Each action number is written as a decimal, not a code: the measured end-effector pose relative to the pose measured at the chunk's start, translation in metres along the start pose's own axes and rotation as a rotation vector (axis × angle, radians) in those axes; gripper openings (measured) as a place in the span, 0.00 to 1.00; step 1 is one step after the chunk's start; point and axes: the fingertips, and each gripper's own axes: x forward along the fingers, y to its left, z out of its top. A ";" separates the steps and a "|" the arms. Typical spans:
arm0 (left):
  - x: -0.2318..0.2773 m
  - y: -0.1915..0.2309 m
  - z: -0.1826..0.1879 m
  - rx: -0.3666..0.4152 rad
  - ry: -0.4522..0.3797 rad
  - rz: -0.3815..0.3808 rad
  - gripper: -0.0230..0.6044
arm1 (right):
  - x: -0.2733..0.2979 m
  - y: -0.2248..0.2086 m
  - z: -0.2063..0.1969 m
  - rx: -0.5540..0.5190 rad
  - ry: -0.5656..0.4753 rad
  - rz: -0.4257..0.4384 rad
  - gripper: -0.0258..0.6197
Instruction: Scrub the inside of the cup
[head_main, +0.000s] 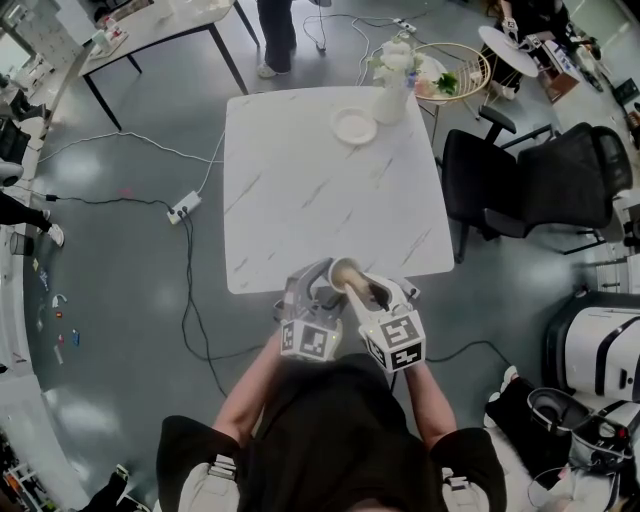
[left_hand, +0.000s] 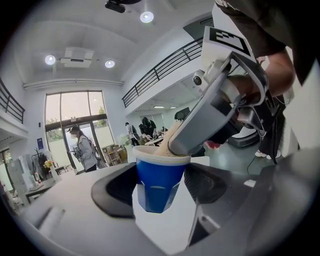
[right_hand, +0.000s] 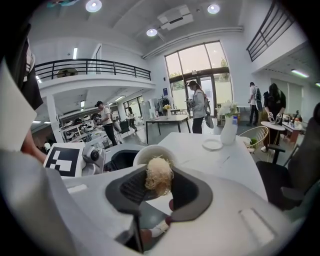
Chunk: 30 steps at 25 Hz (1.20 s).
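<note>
Cup (left_hand: 161, 182): one, blue outside with a white rim. It is hanging in the air at the near edge of the table (head_main: 300, 200), just in front of the person. Its long axis is standing close to upright, with the mouth pointing up and the base sitting low between the jaws.

Left gripper (head_main: 325, 278): it is clamping the cup, one dark pad pressing on each side of the blue wall.

Right gripper (head_main: 372, 292): it is reaching in from the right and from above. Its jaws are pinching a scrubber (right_hand: 159, 172), a tan ball of loose fibres. The ball is sitting at the cup's mouth and the jaw tips are at the rim. How deep the fibres are reaching, no view is showing.

Count near the person: two grippers, one cup, one scrubber.

Count at the far end of the table: one plate (head_main: 353, 125) and one vase (head_main: 390, 95) holding flowers, just beside each other.

On the floor to the left: one power strip (head_main: 184, 208) on its cable.
</note>
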 end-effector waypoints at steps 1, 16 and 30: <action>-0.001 -0.001 0.000 0.000 -0.001 -0.004 0.53 | 0.000 -0.001 0.000 0.004 0.001 -0.002 0.21; -0.008 0.002 -0.001 0.004 -0.010 0.003 0.53 | 0.004 0.018 0.005 -0.018 -0.001 0.015 0.21; -0.018 0.005 -0.005 -0.006 -0.013 0.007 0.53 | 0.003 0.017 0.002 -0.016 0.007 0.000 0.22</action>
